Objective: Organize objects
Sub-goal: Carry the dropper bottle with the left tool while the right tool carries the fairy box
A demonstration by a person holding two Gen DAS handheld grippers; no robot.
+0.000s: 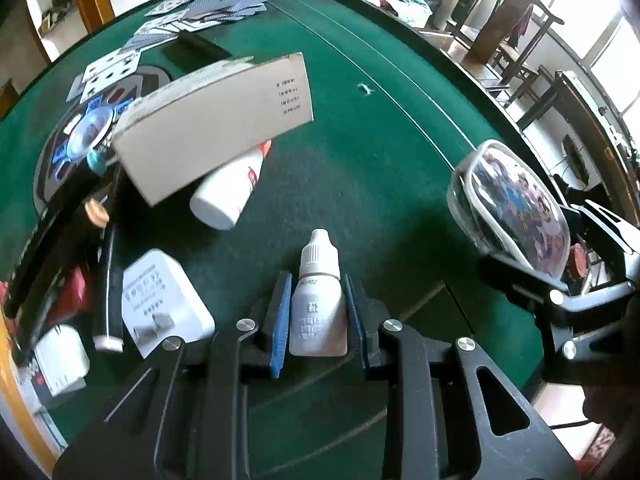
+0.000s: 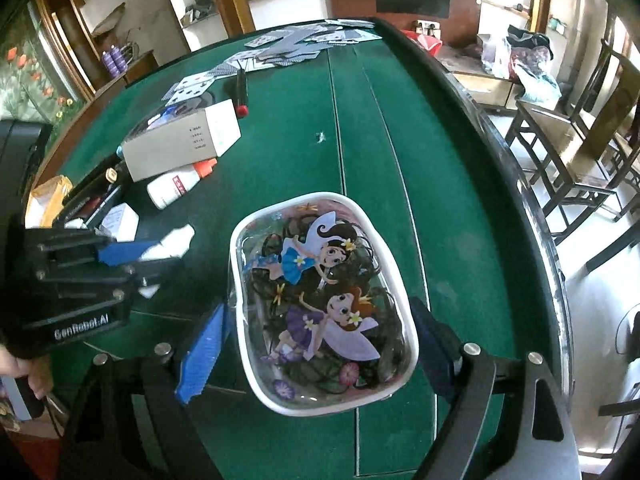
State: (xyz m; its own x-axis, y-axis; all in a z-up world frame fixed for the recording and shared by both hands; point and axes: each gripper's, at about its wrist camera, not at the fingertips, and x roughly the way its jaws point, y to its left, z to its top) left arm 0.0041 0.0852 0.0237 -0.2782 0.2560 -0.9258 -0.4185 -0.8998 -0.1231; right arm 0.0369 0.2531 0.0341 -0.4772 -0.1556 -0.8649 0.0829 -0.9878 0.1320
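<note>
My left gripper (image 1: 318,312) is shut on a small white dropper bottle (image 1: 319,304), held upright just above the green felt table (image 1: 360,152); it also shows in the right wrist view (image 2: 170,245). My right gripper (image 2: 320,344) is shut on a clear pouch with a white rim and cartoon fairies (image 2: 320,304), held above the table; the pouch shows at the right of the left wrist view (image 1: 512,204). A white bottle with an orange cap (image 1: 226,190) lies under a tilted cardboard box (image 1: 212,124).
A white plug adapter (image 1: 164,300) and a black tray with small items (image 1: 60,216) are at the left. Playing cards (image 2: 296,44) are scattered at the far end, with a black marker with a red end (image 2: 241,92). Chairs (image 2: 568,148) stand beyond the right table edge.
</note>
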